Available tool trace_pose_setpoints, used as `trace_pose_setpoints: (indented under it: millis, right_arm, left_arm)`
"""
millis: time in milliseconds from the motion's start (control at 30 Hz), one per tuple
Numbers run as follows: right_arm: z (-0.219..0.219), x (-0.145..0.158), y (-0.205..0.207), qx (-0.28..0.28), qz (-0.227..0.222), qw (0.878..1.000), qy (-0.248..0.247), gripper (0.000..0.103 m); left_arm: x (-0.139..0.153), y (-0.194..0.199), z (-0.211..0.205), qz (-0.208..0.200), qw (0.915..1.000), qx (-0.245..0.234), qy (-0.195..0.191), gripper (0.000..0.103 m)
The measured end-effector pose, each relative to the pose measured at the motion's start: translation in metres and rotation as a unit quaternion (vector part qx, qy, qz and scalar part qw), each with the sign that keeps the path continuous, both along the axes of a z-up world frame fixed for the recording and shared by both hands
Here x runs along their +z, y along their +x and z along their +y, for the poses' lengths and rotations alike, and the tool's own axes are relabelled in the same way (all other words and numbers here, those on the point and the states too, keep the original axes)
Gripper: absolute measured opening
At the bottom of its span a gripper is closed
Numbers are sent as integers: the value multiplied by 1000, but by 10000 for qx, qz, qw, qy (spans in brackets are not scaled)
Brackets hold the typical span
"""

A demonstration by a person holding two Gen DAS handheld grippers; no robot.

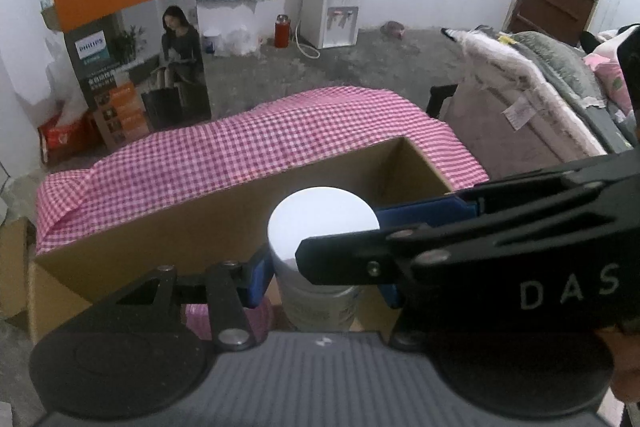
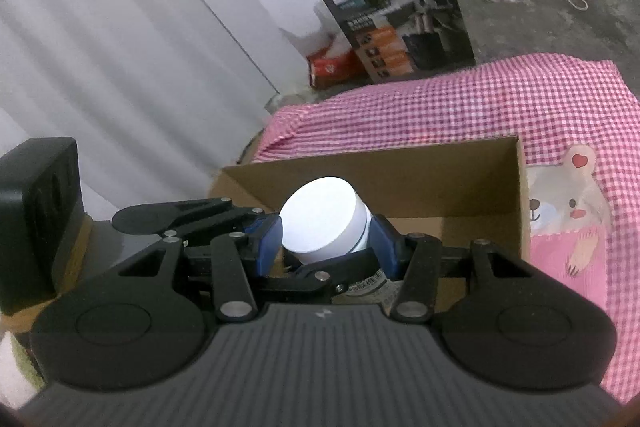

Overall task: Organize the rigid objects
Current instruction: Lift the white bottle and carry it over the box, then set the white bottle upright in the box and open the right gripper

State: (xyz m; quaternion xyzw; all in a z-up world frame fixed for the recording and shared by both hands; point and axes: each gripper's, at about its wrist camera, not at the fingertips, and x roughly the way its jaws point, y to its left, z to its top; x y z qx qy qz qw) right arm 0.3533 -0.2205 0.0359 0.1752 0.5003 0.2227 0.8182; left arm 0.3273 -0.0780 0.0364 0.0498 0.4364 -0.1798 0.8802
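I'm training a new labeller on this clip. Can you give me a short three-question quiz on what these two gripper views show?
1. True or false: the white-lidded jar sits between the blue pads of the right hand-held gripper.
2. What stands behind the jar? A) a metal bucket B) an open cardboard box C) a glass bowl
3. What pattern is on the cloth under the box?

Key: 1 true; 2 B; 3 pink and white checks.

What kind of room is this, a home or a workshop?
Probably a lived-in room of a home, used partly for storage: a water dispenser stands by the wall, blankets are piled on a bed or sofa, and an appliance box stands on the bare floor.
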Motion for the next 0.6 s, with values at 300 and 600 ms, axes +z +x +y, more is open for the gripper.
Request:
trace_pose_setpoints:
  millis: [300, 600]
  right_arm:
    - [4, -48, 47, 2, 249, 9996, -106, 49]
    - [12, -53, 57, 163, -5, 9994, -317, 49]
  left_arm:
    - [-27, 37, 4, 276, 9995, 87, -100, 54]
    - [-29, 35, -1, 247, 9996, -71, -135, 55]
